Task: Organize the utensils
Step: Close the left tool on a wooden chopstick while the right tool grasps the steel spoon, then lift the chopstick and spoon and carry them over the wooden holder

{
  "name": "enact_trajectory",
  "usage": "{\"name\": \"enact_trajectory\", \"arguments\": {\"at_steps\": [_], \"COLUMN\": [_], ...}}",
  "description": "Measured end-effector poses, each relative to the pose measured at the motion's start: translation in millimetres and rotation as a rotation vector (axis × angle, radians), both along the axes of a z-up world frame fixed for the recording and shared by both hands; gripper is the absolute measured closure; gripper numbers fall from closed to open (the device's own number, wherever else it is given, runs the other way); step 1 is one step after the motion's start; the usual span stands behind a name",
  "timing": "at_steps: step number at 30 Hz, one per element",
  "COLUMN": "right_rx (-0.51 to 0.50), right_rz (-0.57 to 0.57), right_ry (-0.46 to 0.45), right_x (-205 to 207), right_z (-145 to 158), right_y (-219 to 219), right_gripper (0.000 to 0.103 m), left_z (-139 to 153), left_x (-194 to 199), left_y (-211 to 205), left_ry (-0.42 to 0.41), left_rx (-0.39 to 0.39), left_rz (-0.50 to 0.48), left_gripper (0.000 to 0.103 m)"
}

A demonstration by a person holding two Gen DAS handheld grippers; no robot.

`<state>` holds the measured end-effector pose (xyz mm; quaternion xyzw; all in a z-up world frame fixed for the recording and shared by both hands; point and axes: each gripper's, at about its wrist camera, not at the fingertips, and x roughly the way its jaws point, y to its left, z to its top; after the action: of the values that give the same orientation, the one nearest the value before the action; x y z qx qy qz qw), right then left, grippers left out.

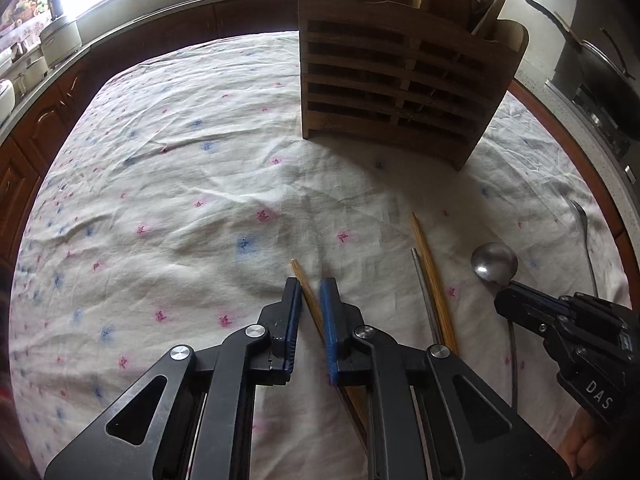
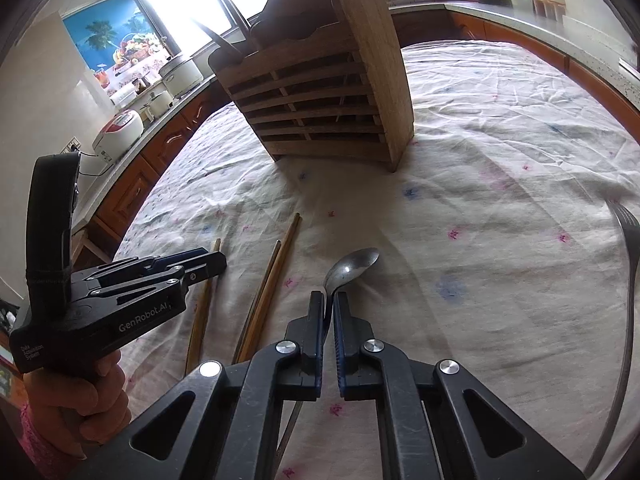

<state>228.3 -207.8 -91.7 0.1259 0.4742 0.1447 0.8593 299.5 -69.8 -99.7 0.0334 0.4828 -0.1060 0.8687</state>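
Bamboo chopstick (image 1: pixel 310 300) lies on the cloth-covered counter (image 1: pixel 180 184), pinched in the left claw (image 1: pixel 311 312), its long axis running toward the slatted wooden holder (image 1: pixel 396 80) straight ahead. The right claw (image 2: pixel 329 312) is clamped on a steel spoon (image 2: pixel 352 268), bowl forward, equally near the holder. The tools read "GenRobot.AI" and "DAS".

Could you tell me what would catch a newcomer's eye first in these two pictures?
Probably the tall slatted wooden utensil holder standing at the far side of the flowered tablecloth, with forks and sticks poking out of its top. Next, the two black tools in the foreground: the left tool is shut on a single wooden chopstick, and the right tool is shut on the neck of a metal spoon.
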Motion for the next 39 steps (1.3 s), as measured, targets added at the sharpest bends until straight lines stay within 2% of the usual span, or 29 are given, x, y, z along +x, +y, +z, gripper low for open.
{"name": "enact_trajectory", "arguments": {"at_steps": [2,6,7,11,18,27,39], "right_rx": [-0.004,0.0,-0.001,0.006,0.025,0.038,0.027], "right_rz": [0.002,0.004,0.006,0.007,0.017,0.025,0.038], "right_ry": [0.009,0.013,0.01,-0.014,-0.075,-0.161,-0.279], "right_x": [2.4,4.2,3.6,-1.9,-13.4,-28.2,-52.6], "right_z": [-2.0,-2.9,-2.0,4.9,28.9,62.7,98.6], "right_y": [1.7,1.9,2.0,0.0,-0.2,2.2,9.8], "right_gripper": [0.093,0.093,0.096,0.1,0.101,0.101,0.101], "left_z": [0.3,3.3,6.1,24.1,61.0,100.2,133.5], "left_x": [1.4,-1.0,-2.7,-15.2,-41.9,-72.9,-115.0], "left_y": [2.9,11.8,16.0,35.3,51.2,63.4,77.1], "left_ry": [0.003,0.009,0.006,-0.025,-0.102,-0.187,-0.294], "left_rx": [-0.013,-0.053,-0.074,-0.148,-0.218,-0.263,-0.31], "left_rz": [0.001,0.017,0.023,0.028,0.039,0.041,0.039], "left_gripper": [0.094,0.097,0.099,0.099,0.099,0.099,0.099]}}
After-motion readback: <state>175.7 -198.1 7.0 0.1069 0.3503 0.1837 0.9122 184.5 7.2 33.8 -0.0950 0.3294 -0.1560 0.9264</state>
